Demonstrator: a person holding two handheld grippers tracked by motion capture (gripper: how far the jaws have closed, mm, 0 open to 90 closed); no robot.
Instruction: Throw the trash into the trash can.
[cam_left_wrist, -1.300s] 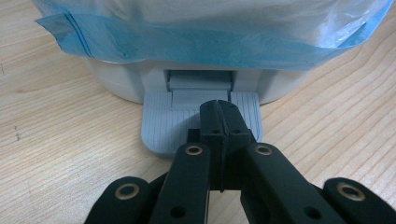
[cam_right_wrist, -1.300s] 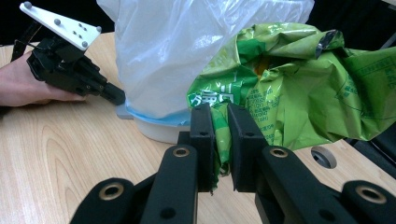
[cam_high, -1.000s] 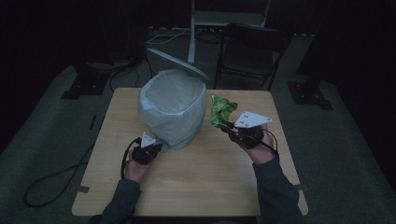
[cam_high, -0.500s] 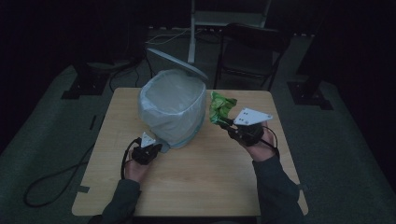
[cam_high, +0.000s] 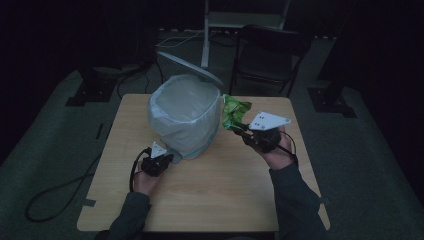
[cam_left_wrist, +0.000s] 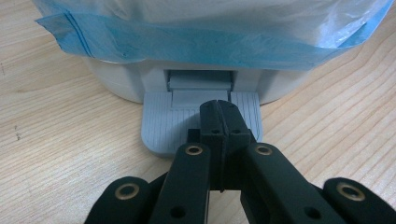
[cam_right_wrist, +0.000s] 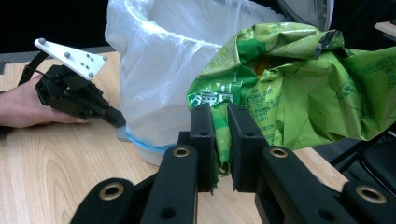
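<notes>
Pressing the pedal with closed jaws, holding a green wrapper up beside the bin.

Reaching in low from the near edge of the table (cam_high: 210, 200), left gripper (cam_left_wrist: 218, 112) lying almost flat, jaws pressed together with nothing between them, tips resting on the ribbed grey pedal (cam_left_wrist: 159, 126) at the foot of the bin (cam_high: 186, 112). Raising the right gripper (cam_right_wrist: 219, 126) off the table at the bin's right side, forearm angling in from the near right. Pinching a crumpled, shiny green wrapper (cam_right_wrist: 289, 88) by its lower edge, the rest billowing up and away above the jaws. Hanging just beside the bin's rim, near the bag (cam_right_wrist: 163, 60), a pale liner with a blue hem draping over the sides; lid (cam_high: 190, 67) tilting up at the back.
</notes>
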